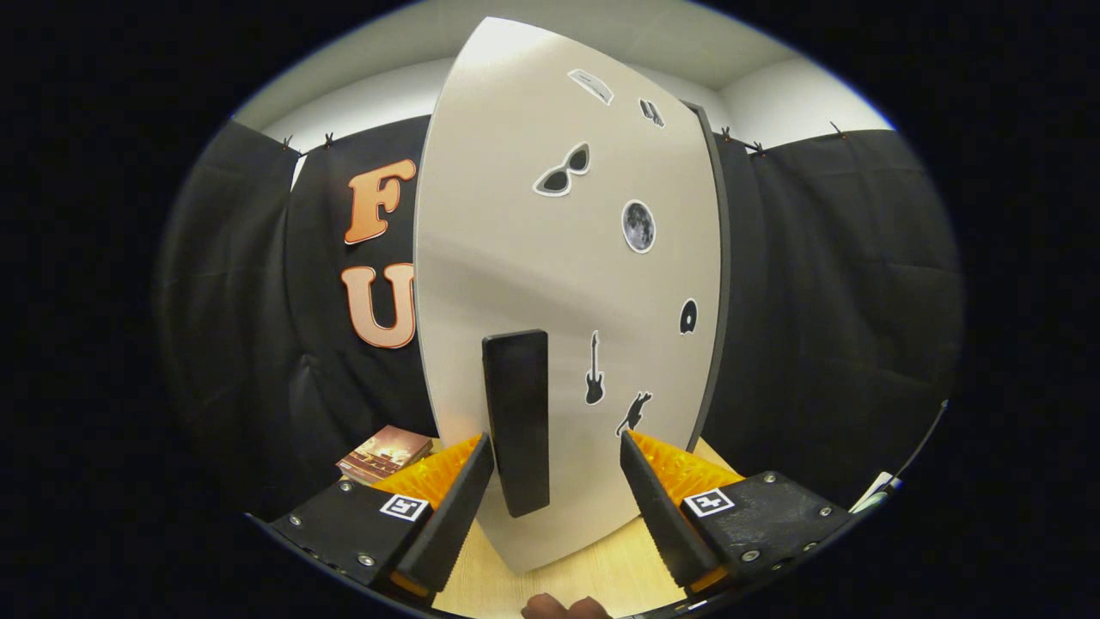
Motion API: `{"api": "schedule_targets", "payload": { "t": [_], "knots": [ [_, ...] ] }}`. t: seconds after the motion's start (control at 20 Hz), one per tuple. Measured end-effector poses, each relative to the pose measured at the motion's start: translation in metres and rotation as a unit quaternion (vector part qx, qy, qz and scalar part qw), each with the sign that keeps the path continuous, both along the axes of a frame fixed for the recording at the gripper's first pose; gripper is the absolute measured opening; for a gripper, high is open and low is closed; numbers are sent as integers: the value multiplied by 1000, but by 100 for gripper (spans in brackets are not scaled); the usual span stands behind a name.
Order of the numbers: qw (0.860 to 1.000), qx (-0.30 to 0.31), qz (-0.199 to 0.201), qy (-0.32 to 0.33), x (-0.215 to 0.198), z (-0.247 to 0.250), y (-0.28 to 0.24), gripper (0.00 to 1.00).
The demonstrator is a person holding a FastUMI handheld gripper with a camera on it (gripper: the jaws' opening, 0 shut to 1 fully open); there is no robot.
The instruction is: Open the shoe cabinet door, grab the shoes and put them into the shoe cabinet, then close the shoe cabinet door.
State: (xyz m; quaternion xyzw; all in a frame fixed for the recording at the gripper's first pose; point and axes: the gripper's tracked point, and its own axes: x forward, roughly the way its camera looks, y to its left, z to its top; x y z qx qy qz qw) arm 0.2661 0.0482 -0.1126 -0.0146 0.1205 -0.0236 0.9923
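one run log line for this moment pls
stage: door handle approach | gripper: open, handle between fingers, near left one | door: appears shut | booklet on table

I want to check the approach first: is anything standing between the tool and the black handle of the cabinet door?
Nothing visible does. The open tool has the black handle between its fingers, nearer one finger, on the white cabinet door.

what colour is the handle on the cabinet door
Black. The handle stands upright on the white door, between the open fingers; gripper view shows it best.
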Motion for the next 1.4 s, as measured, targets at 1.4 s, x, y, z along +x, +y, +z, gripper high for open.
{"api": "schedule_targets", "payload": {
  "t": [1.4],
  "knots": [
    [998, 26, 64, -7, 103, -13, 45, 91]
  ]
}}
